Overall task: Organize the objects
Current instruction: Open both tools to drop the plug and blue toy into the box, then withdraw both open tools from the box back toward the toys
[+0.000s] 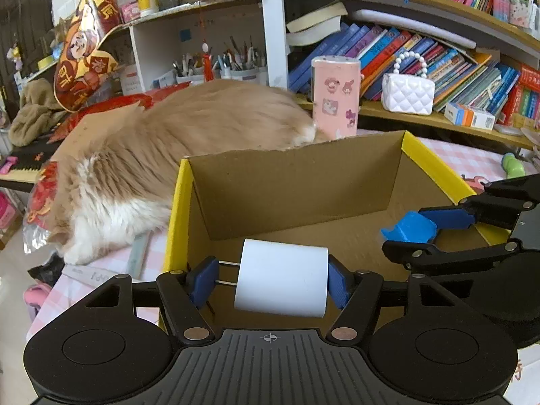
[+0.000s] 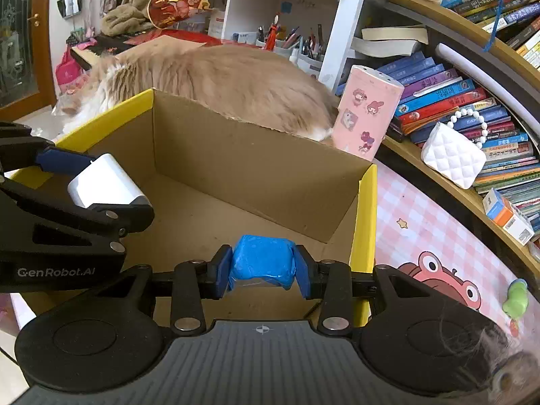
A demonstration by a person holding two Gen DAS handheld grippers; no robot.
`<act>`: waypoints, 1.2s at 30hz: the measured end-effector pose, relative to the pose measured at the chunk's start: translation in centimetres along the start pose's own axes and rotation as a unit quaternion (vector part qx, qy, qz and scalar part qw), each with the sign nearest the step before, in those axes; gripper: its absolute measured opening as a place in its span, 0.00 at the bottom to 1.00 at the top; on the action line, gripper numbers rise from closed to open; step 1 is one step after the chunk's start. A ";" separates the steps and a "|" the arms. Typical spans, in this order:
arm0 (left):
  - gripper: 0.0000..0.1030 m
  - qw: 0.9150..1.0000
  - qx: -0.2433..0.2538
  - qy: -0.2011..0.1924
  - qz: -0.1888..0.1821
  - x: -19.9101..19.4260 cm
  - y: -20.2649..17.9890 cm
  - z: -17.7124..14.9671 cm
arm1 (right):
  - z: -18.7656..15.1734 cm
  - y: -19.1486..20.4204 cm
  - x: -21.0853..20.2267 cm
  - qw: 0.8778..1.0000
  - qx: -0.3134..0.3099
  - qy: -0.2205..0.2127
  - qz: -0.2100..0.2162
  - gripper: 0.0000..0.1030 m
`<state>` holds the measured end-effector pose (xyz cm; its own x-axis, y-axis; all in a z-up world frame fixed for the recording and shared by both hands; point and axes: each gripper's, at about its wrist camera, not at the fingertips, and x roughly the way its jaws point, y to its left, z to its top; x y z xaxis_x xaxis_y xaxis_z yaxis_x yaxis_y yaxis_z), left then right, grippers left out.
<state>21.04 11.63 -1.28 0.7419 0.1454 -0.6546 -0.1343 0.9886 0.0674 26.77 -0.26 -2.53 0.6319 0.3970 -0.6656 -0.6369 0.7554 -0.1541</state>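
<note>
The left gripper point(image 1: 273, 278) is closed on a white charger point(image 1: 281, 278), its blue pads point(image 1: 338, 283) pressing the charger's two ends; the two metal prongs point toward the left pad, and the charger hangs above the near part of the box point(image 1: 290, 185). Seen from the right wrist, the left gripper point(image 2: 79, 182) comes in from the left over the box's yellow edge with the charger point(image 2: 106, 182) between its fingers. The right gripper point(image 2: 260, 266) is closed on a blue packet point(image 2: 261, 260), squeezed between its blue pads point(image 2: 221, 270), also held above the box floor near the front. From the left wrist the right gripper point(image 1: 416, 233) enters from the right with the packet point(image 1: 410, 227) at its tips, over the box's right side. The box point(image 2: 256, 168) is open-topped brown cardboard with yellow outer faces, and its floor is bare in what shows. It stands on a pink checked cloth point(image 2: 415, 222) with a cartoon frog print. Just behind the box's far wall lies an orange-and-white cat point(image 1: 162, 155), head toward the left. At the far right corner stands a pink can point(image 1: 335, 96) with stickers, near the cat's rump. Beyond it a shelf holds leaning books point(image 1: 405, 54) and a white purse point(image 1: 408, 92) with a bead handle. A green toy point(image 2: 514, 298) lies on the cloth to the right.
</note>
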 end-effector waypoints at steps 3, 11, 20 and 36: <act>0.69 1.000 0.001 -0.027 0.004 -1.2 0.2 0.2 | 0.0 -0.4 -0.4 1.000 0.016 -0.008 0.014 0.39; 0.72 0.998 -0.018 -0.062 0.000 -4.4 1.1 0.9 | 0.2 -0.8 -3.0 0.998 0.057 -0.039 -0.005 0.42; 0.72 0.996 -0.027 -0.086 -0.012 -8.2 1.8 -0.4 | -0.1 0.4 -7.9 0.992 0.090 -0.087 -0.036 0.42; 0.72 0.996 -0.042 -0.076 -0.014 -14.2 4.1 -6.1 | -4.8 5.9 -14.8 0.982 0.146 -0.095 -0.069 0.42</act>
<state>5.95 13.36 3.69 0.8365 0.1288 -0.5327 -0.1619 0.9867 -0.0156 11.56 -4.22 2.95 0.7916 0.3498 -0.5011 -0.4030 0.9152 0.0023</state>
